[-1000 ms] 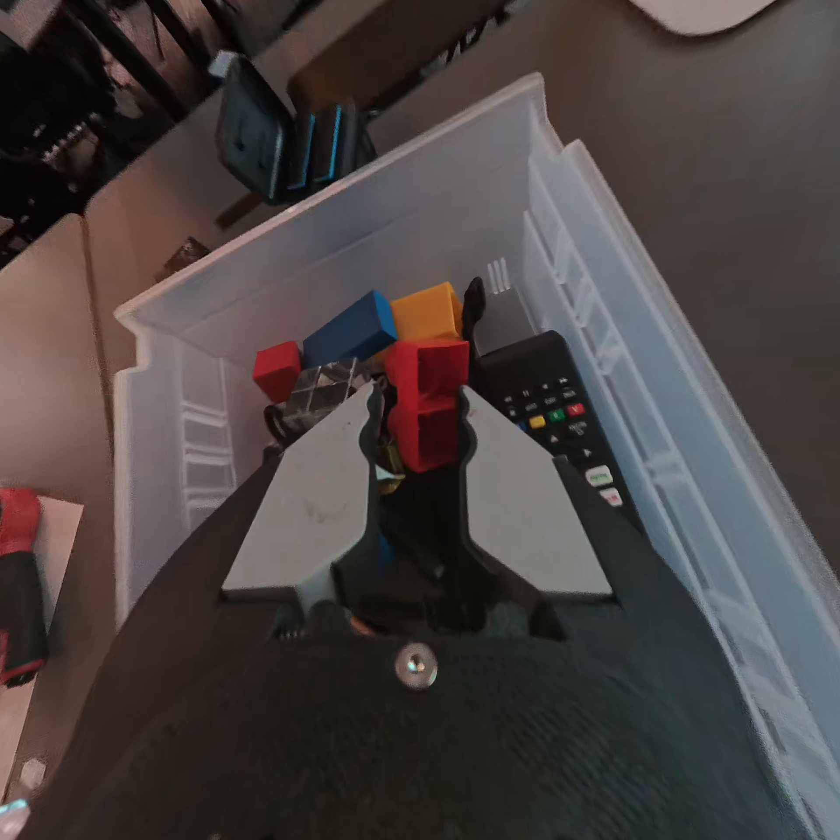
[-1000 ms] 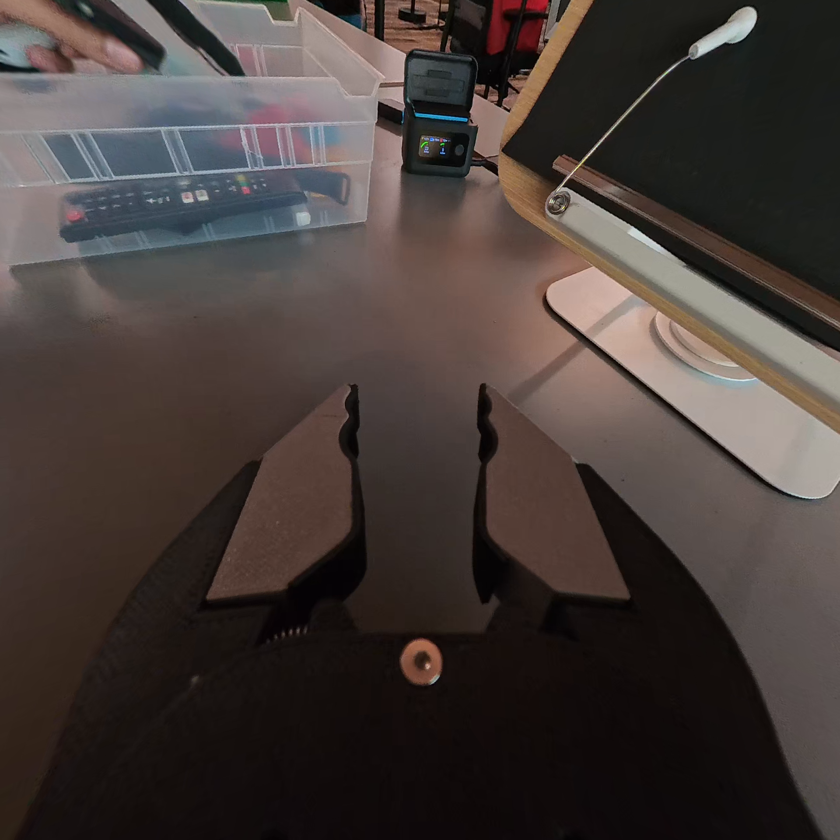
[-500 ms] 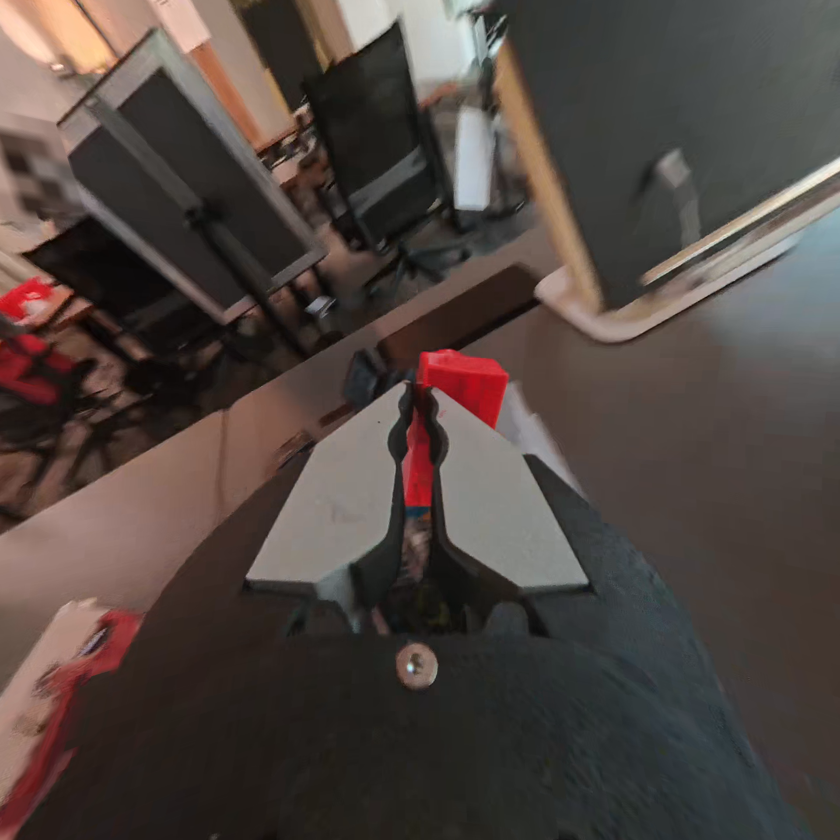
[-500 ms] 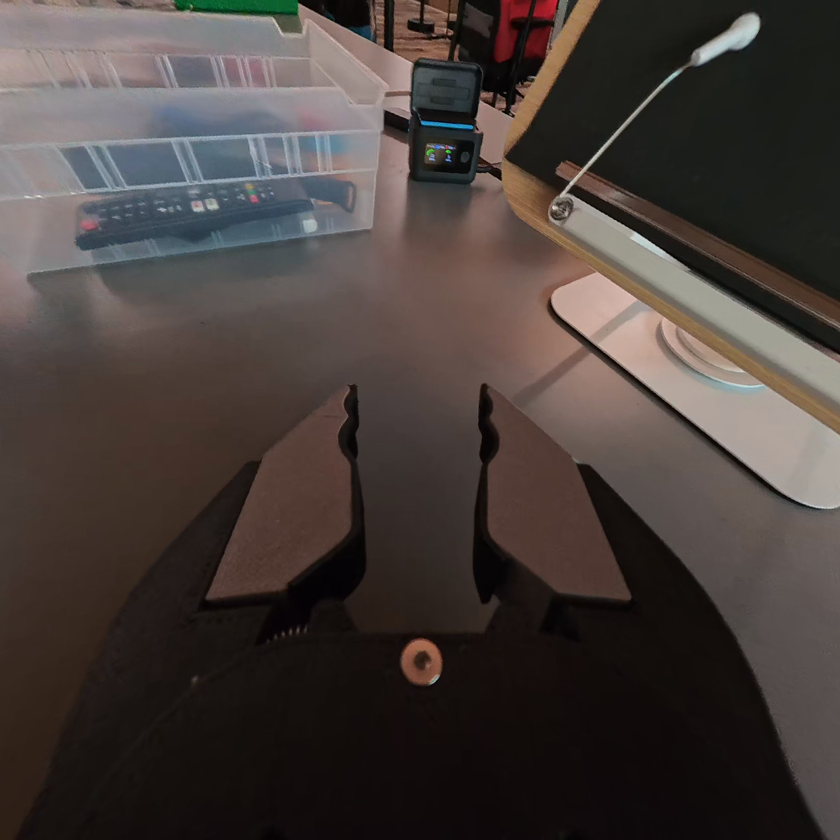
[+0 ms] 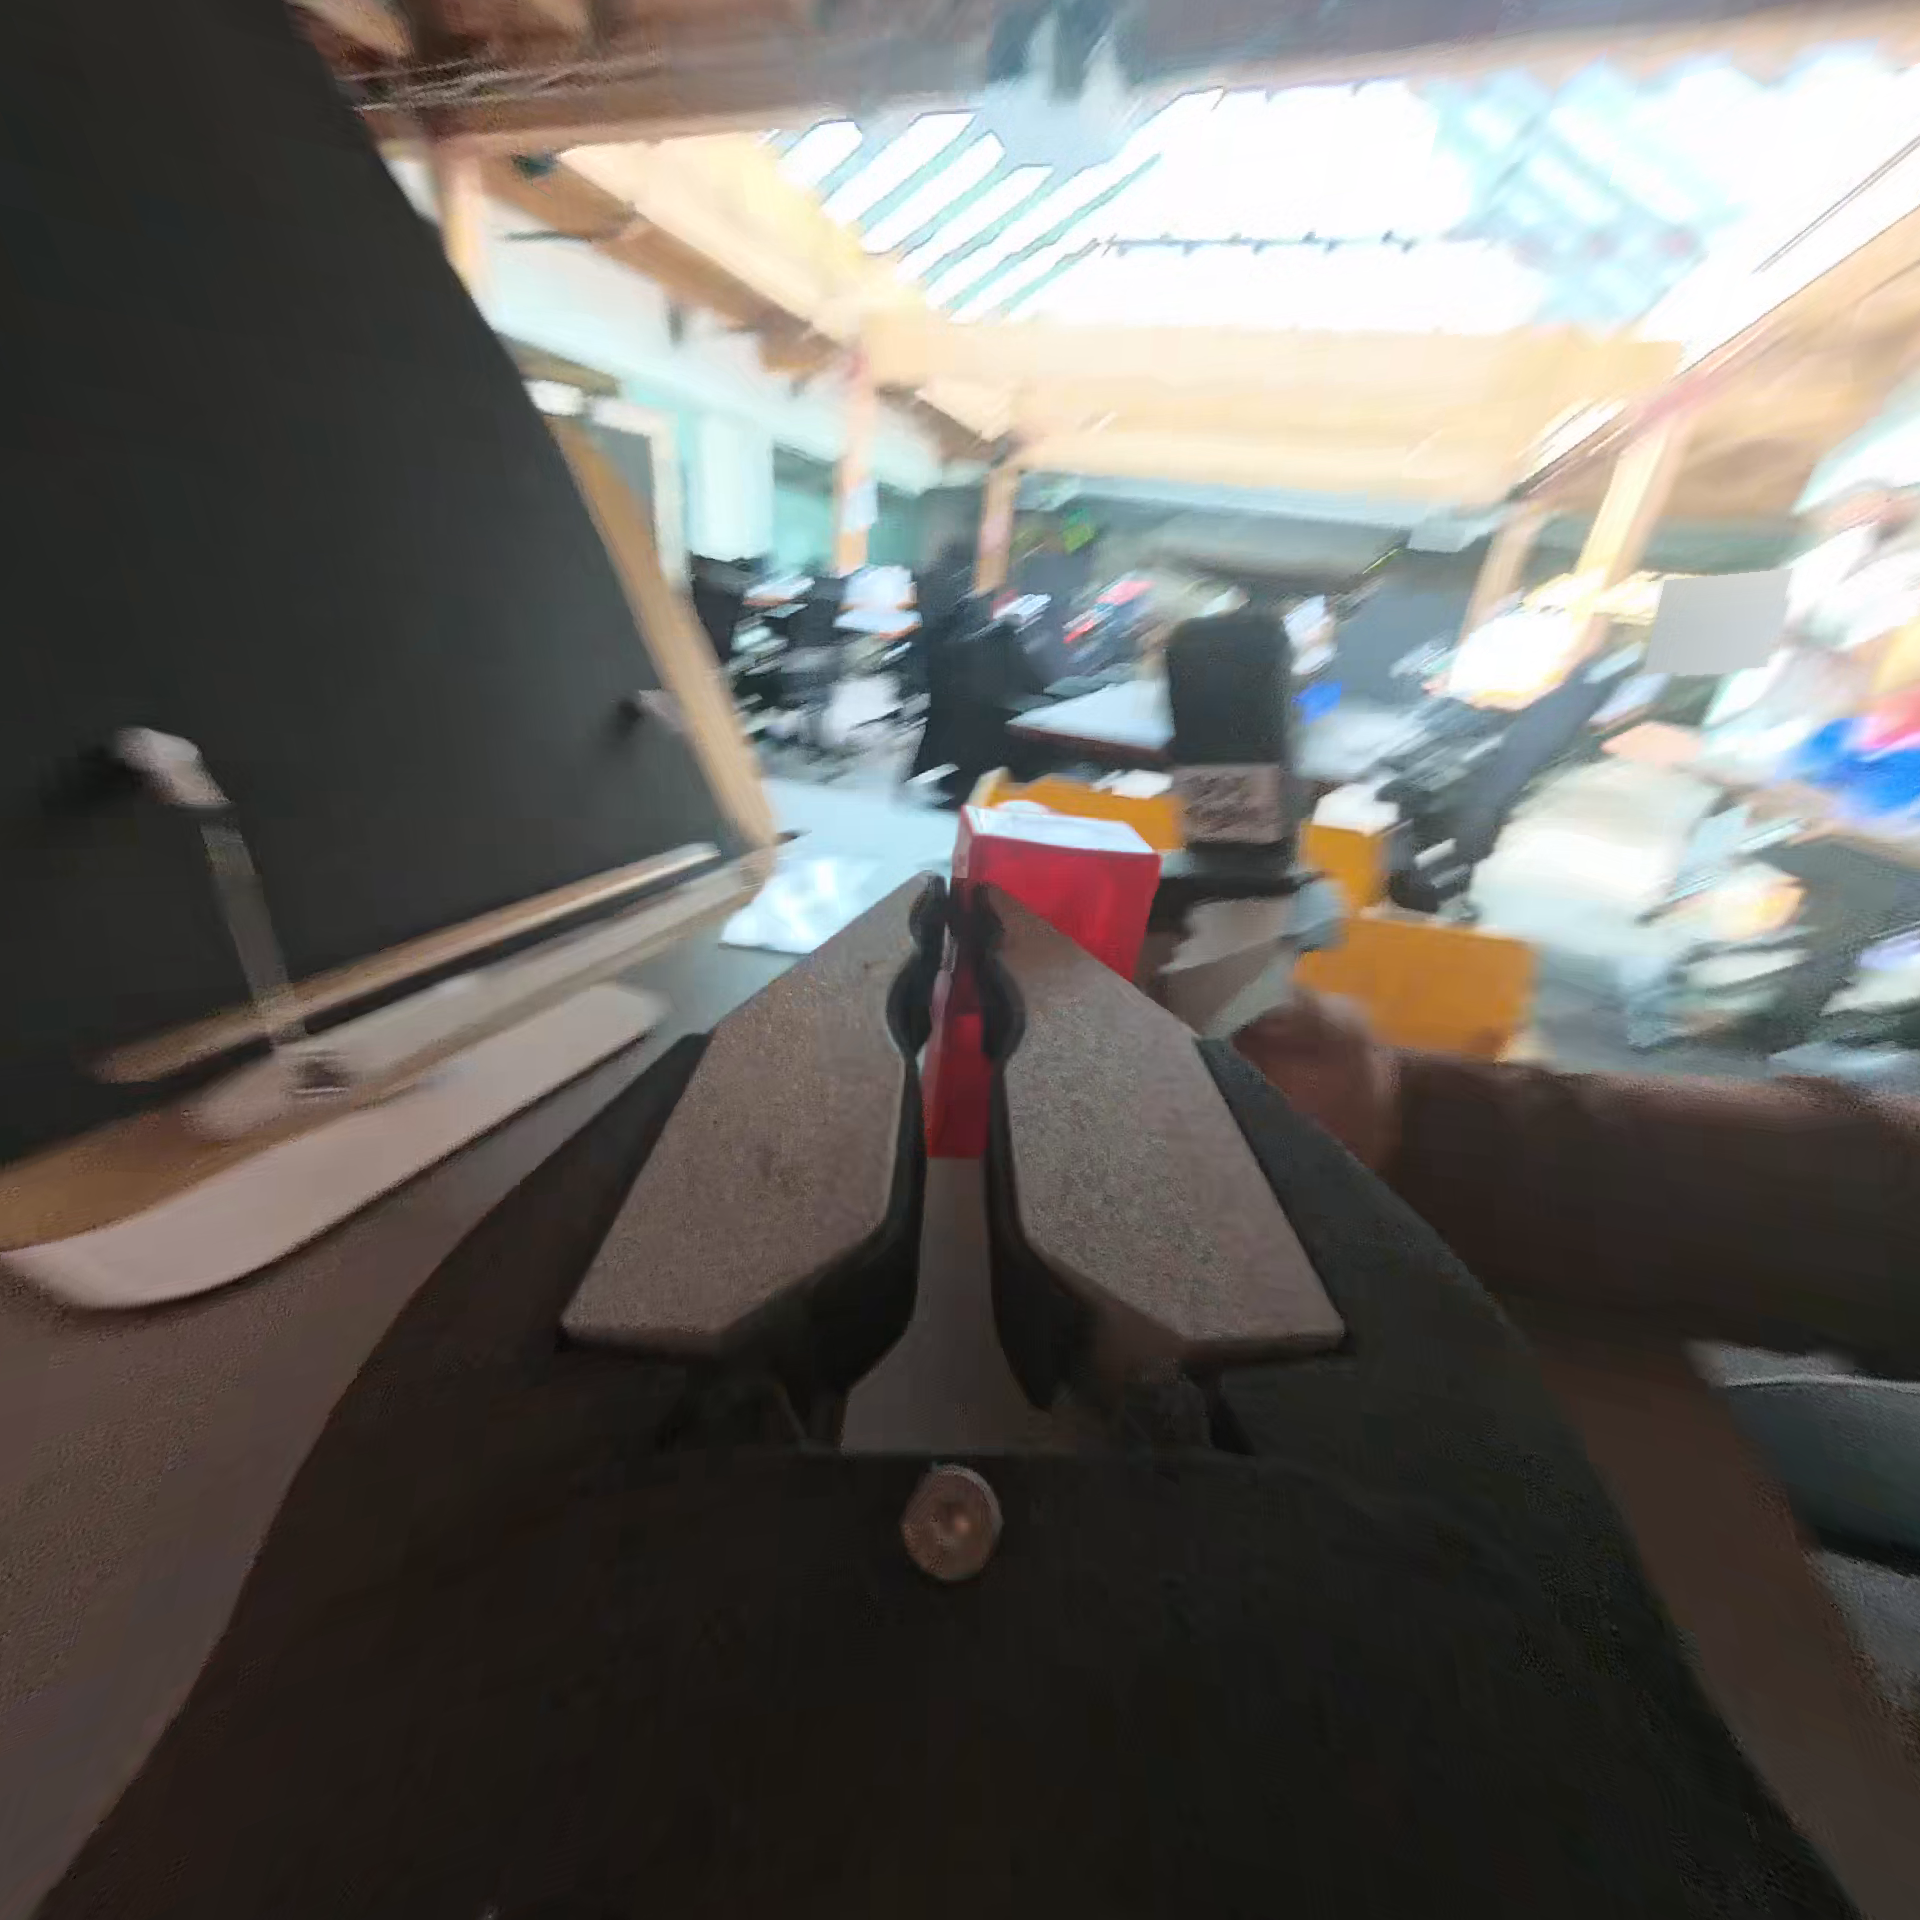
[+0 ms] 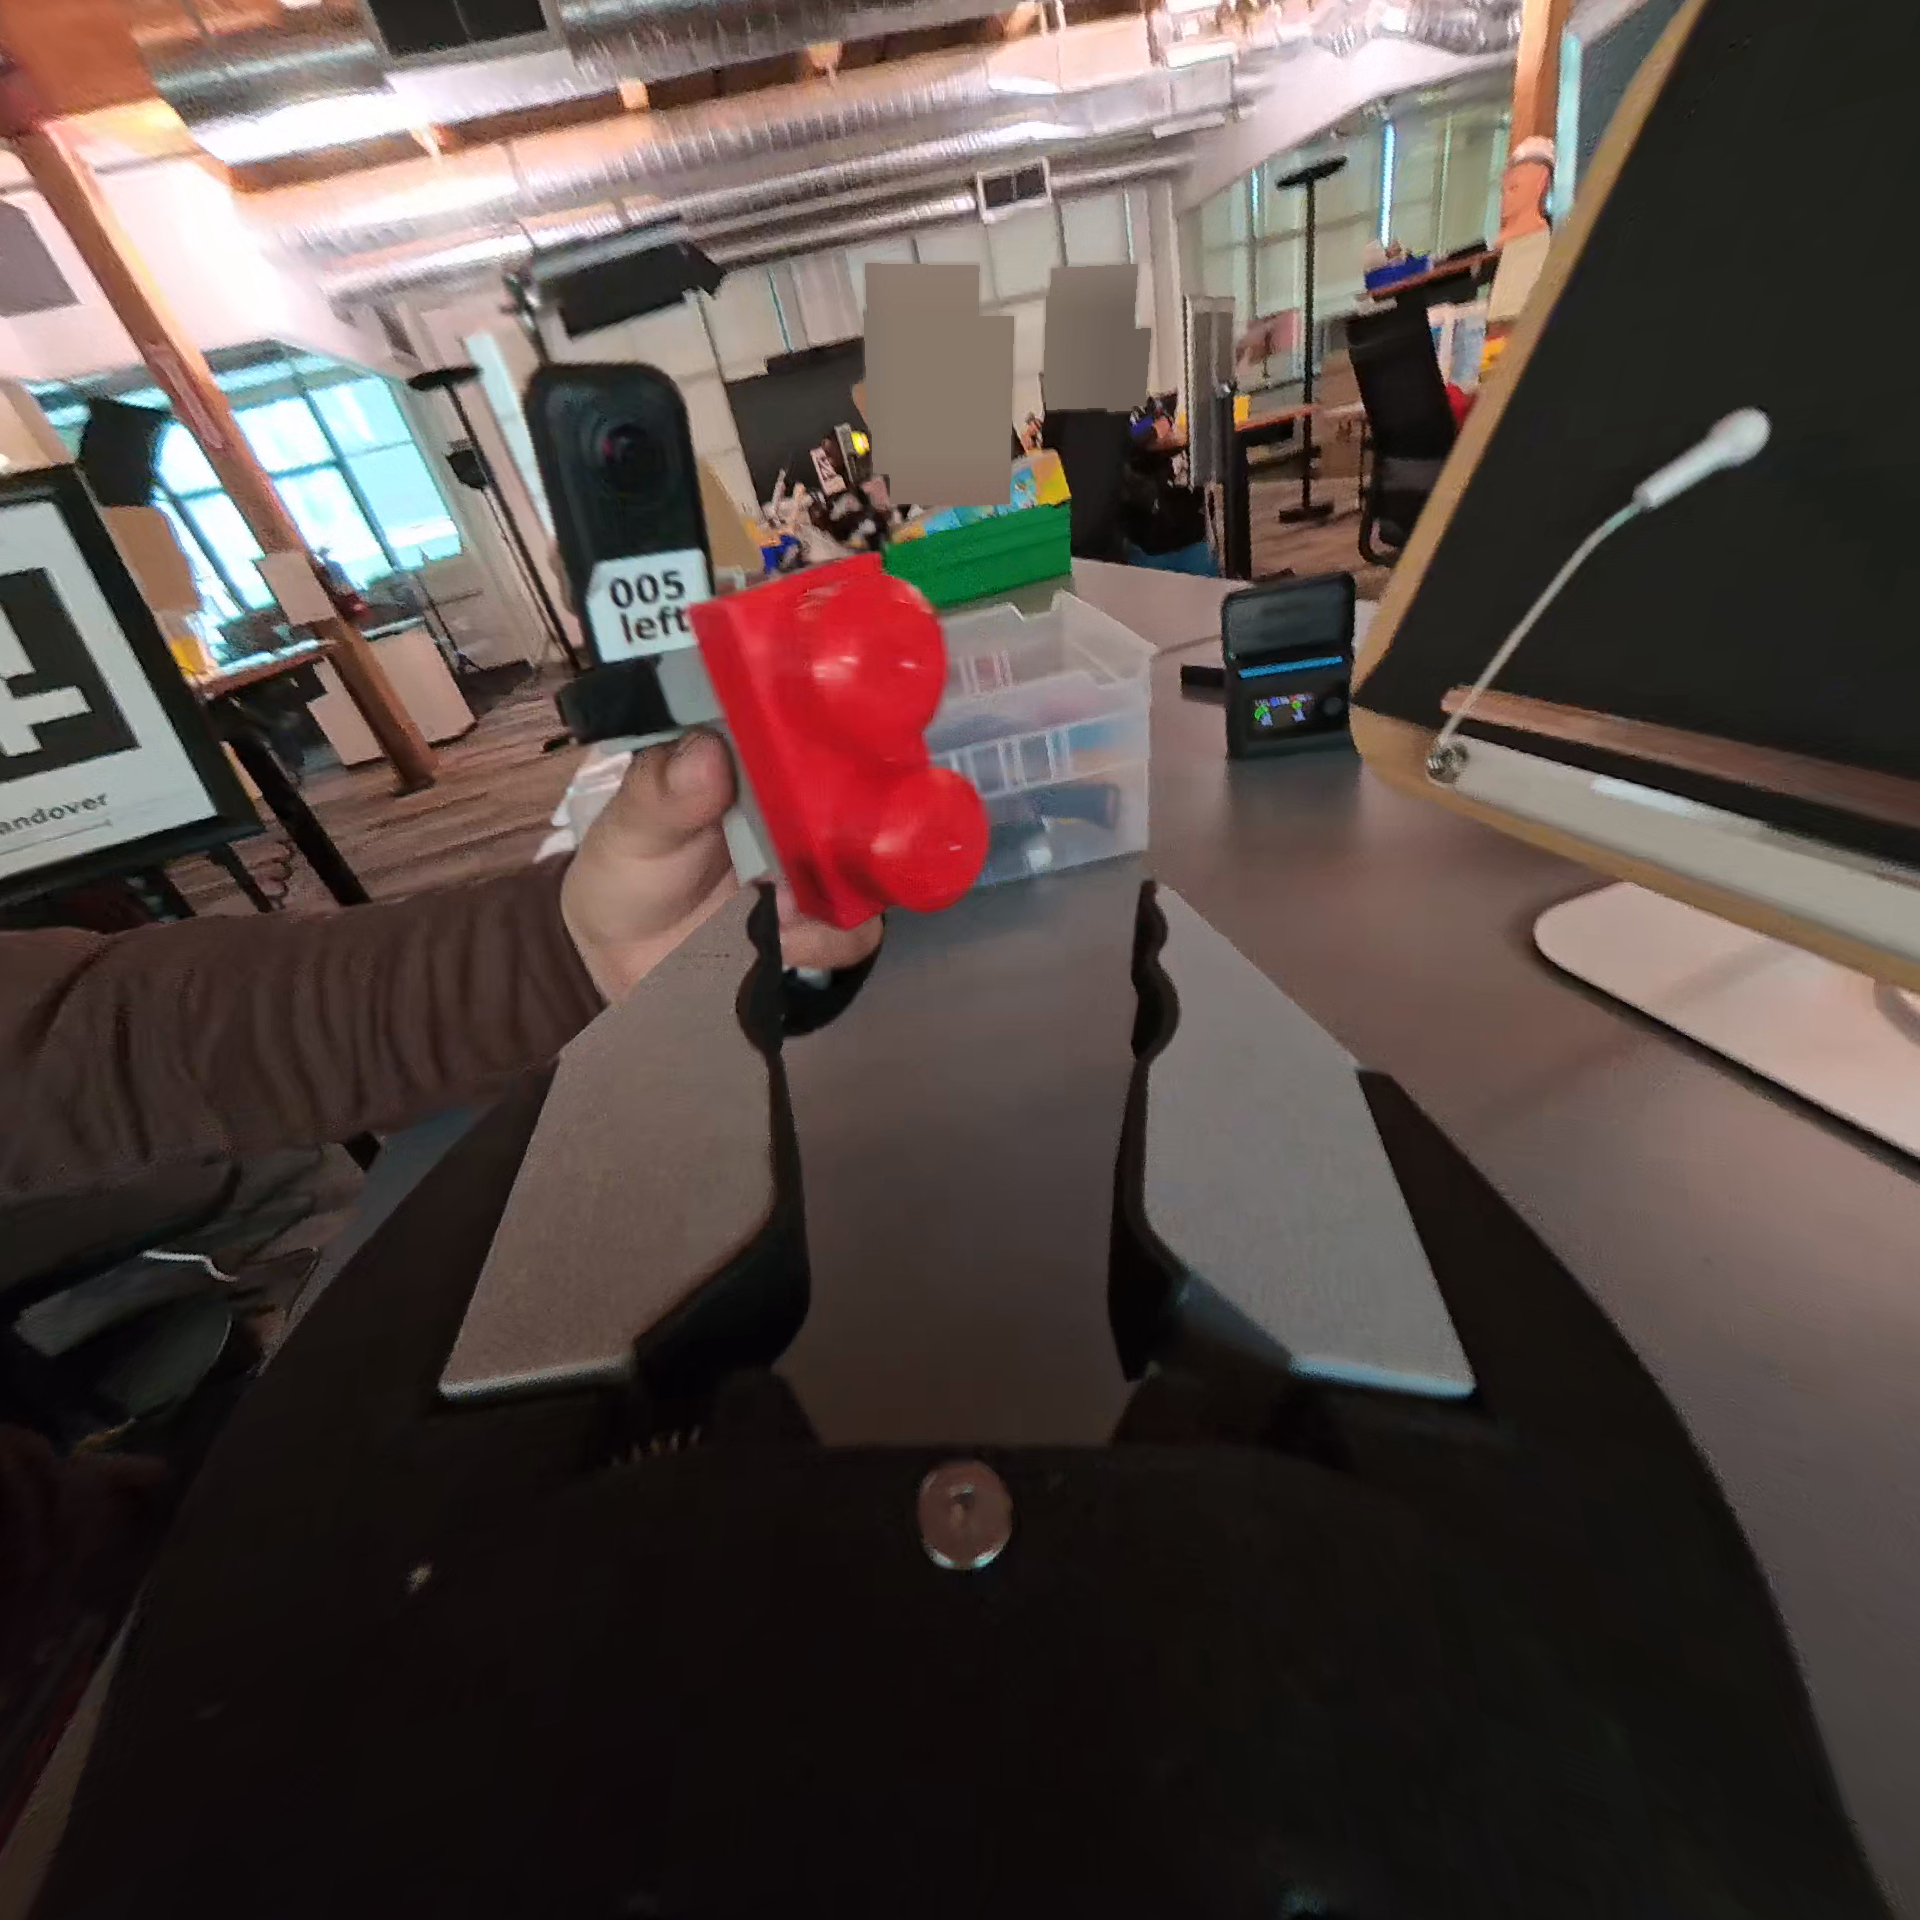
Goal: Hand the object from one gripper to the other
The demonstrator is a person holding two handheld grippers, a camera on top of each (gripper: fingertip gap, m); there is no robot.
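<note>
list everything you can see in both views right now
red block: 1, red, two round studs, held in the air by the left gripper
clear bin: 1, transparent, on the table behind the block
small device: 1, black with lit screen, on the table
board on stand: 1, black with wood edge, on the right
table: 1, dark grey
left gripper: 1, jaws shut on the block
right gripper: 1, jaws open, empty
hand: 1, holding the left gripper

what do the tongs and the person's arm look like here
Both tongs, left and right, have a wide black textured body, two flat grey wedge-shaped plates over black wavy-edged fingers, and a silver screw at the centre. A black camera with a white tag tops the left one. The sleeve is brown.
</note>
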